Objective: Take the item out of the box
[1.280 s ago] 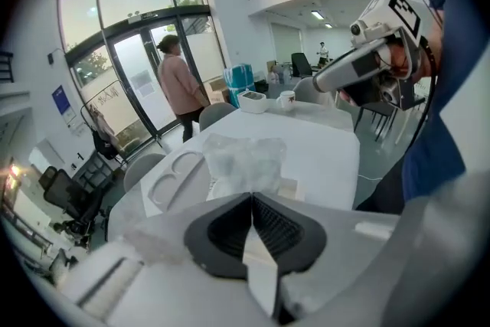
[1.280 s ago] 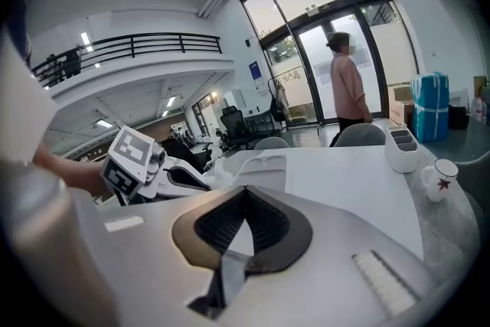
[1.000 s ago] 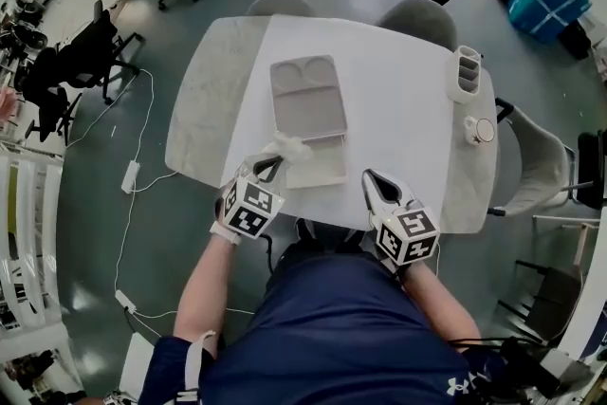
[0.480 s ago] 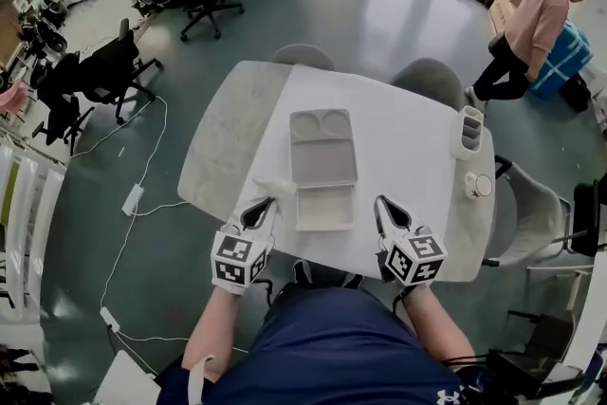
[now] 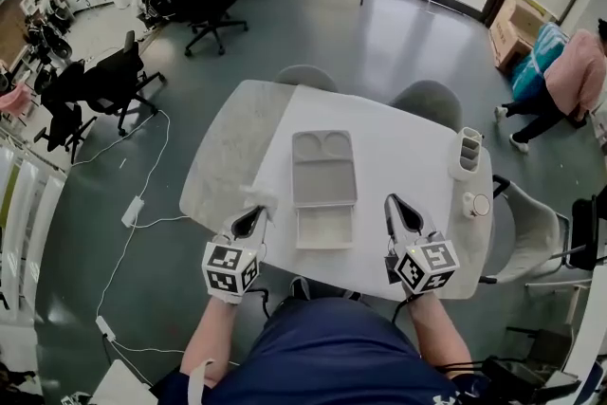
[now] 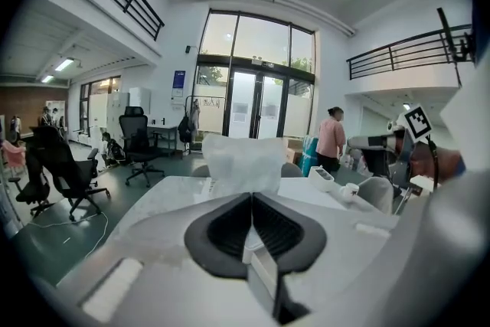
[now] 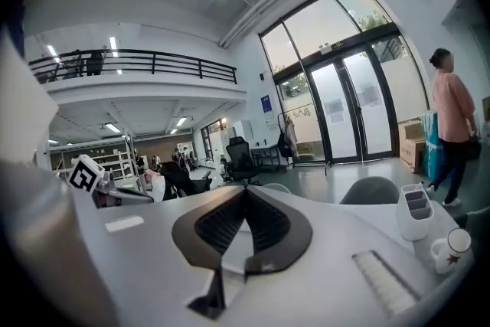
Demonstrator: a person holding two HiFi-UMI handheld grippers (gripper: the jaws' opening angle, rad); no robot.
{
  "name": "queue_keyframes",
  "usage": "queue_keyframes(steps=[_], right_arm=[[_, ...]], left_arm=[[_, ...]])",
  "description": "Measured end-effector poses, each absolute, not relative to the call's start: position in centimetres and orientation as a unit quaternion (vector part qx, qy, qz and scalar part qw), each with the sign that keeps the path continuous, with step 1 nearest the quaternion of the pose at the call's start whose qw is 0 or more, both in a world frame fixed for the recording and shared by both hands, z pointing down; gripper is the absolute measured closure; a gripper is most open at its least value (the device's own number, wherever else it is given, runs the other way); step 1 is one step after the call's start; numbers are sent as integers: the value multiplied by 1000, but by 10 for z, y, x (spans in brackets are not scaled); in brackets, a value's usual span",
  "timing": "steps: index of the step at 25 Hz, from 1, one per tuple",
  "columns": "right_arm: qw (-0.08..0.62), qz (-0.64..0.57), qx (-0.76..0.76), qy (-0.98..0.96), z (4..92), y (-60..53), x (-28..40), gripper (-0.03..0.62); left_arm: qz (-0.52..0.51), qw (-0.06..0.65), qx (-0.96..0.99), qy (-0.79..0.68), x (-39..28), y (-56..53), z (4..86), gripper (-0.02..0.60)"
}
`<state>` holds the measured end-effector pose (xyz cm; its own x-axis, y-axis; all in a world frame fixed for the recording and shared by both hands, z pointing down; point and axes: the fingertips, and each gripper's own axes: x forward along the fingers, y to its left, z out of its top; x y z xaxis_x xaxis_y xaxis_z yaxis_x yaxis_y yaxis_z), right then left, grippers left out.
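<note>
Left gripper [image 5: 254,213], pinching the white wrapper [image 6: 239,161], has dragged it left of the box [image 5: 323,247], so basically done; right gripper [image 5: 394,202] closed, empty.

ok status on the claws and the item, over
Copy: left claw shut on the white crumpled item, held just left of the open box. Box base looks empty. right claw shut, empty. Nothing in the way.

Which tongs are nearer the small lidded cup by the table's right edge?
Right. The right tongs sit just left of the cup; the left tongs, holding the crumpled white item, are across the open box.
</note>
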<state>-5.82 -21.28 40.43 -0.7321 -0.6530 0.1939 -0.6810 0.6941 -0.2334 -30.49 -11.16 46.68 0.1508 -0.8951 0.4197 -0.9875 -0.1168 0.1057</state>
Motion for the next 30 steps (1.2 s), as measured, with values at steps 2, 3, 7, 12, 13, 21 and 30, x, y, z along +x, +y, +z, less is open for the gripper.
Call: queue_keyframes(steps=[2,3,7,12,13,21,30], right_arm=[[38,136,364,-920,396,-214,-56,591],[33,131,366,-921,392,-215,-55,591],[7,111,370,-922,379,-215,-52,591],[-10,86,366,-926,363,-215,-52,592],[-11,82,365,-927,361,-216,-53,592],[-11,53,366,-929,354,-217,-55,592],[-9,44,365,-930,353,-217,-59,592]], left_arm=[[125,180,740,-636,-301,-115,464,572],[123,178,741,-636,-299,-116,463,572],[112,171,744,-636,-295,-119,458,572],[96,145,746,-643,-296,-123,443,572],[93,140,745,-645,-297,-125,441,572],[85,143,740,-652,-297,-125,442,572],[93,110,748,-648,-293,-125,431,572]])
